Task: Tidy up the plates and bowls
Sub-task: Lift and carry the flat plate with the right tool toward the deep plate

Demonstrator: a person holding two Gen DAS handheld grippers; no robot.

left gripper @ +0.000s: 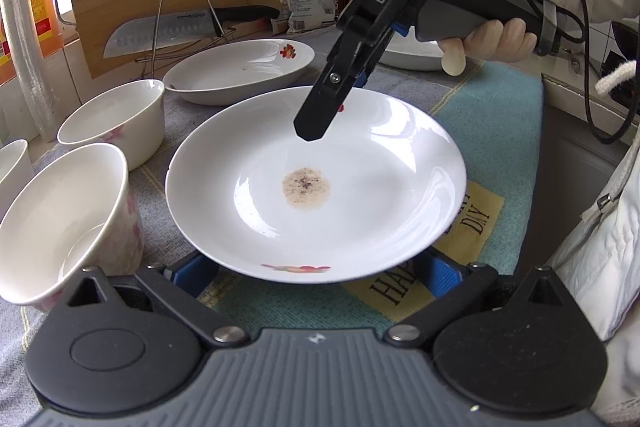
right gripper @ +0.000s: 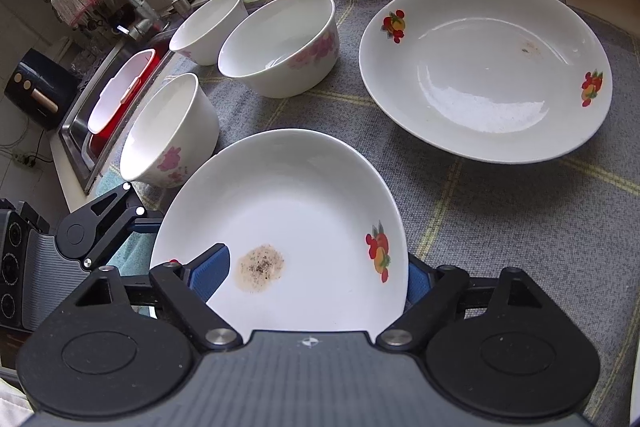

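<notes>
Left gripper (left gripper: 316, 273) first: its jaws stand wide apart, tips tucked out of sight under the near rim of the plate (right gripper: 300, 195), propping rather than pinching, I'd say. The plate looks tilted, near the front of the cloth (right gripper: 500, 227), just beside the bowls (right gripper: 276, 47).

Now the right gripper (right gripper: 316, 267). It straddles the rim, one blue pad (right gripper: 212, 267) lying over the inner face and the other behind the outer edge. Whether the pads actually bite, I can't tell.

The step looks like taking this plate to stack on the second plate (right gripper: 480, 67). To do it well, get the rim deep between the pads before closing: glazed china is slick, and a shallow bite on a sloping rim will slide. Clamp firmly, then let the left prop go. Lift level so the residue stays put, and swing wide of the nearest bowl, which sits right at the plate's left edge.

The plate itself, left to right: a speck of red print at the left rim, half hidden by the pad. Then a brownish stain (right gripper: 260, 267) with dark flecks in the well. Then glossy white glaze, and a red-and-orange fruit print (right gripper: 378, 255) on the right rim. It's shallow, with a broad sloping rim, and no chips that I can see.
</notes>
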